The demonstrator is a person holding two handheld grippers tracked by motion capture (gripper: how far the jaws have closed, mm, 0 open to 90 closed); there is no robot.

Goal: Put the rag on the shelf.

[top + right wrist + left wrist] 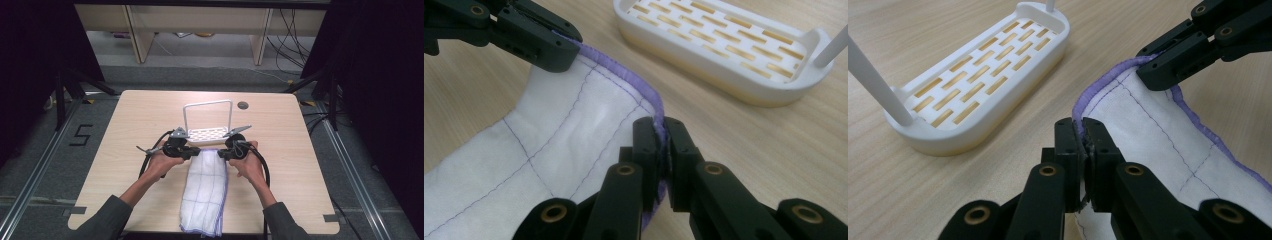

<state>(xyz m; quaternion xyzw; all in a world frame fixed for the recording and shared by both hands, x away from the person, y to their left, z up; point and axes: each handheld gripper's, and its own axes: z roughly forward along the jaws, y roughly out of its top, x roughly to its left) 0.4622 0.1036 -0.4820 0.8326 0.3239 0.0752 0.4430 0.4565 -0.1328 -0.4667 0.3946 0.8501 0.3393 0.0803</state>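
With both my left tongs and right tongs clamped on the white purple-edged quilted cloth, just short of the white slotted plastic rack, I judged an even lift best.

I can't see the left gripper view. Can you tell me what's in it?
The left gripper pinches the purple-stitched edge of a white cloth, and the right gripper clamps the same edge farther along. A white slotted rack sits beside them on the wooden table.

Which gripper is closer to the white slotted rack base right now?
Hard to call, roughly equal. The left gripper holds the white purple-edged cloth below the white slotted rack base's left end; the right gripper holds it below the right end.
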